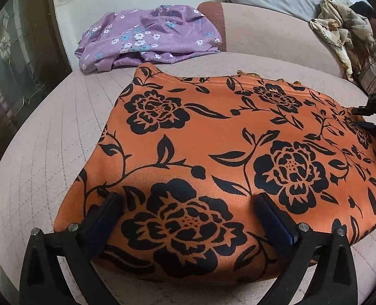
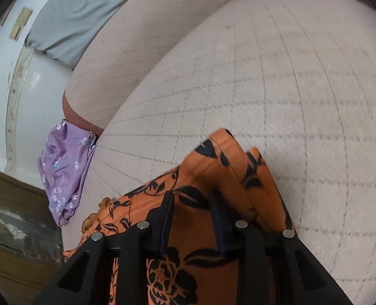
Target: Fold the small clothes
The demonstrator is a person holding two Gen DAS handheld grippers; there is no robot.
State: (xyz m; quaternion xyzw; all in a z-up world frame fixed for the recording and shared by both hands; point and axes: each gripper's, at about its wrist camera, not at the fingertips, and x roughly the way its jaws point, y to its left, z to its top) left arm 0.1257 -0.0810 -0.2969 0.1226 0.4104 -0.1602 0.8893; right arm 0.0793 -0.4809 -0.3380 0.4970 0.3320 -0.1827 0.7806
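The left tool (image 1: 188,203) hangs with its fingers spread wide over the near edge of the orange garment with black flowers (image 1: 221,152), one pad on either side of a large printed bloom – neither pad pinches the cloth. The garment lies flat on the quilted pinkish sofa seat (image 1: 60,139), stretching ahead of this tool and off to its right, where the dark frame of the right tool (image 1: 373,117) shows at the garment's far edge. In the right wrist view, the right tool (image 2: 191,203) has its fingers drawn close on a raised fold of the orange cloth – a bunched corner stands up between and beyond the pads. Beyond the left tool and slightly to its left, a purple flowered garment (image 1: 147,38) lies crumpled at the seat's back, apart from the orange one.
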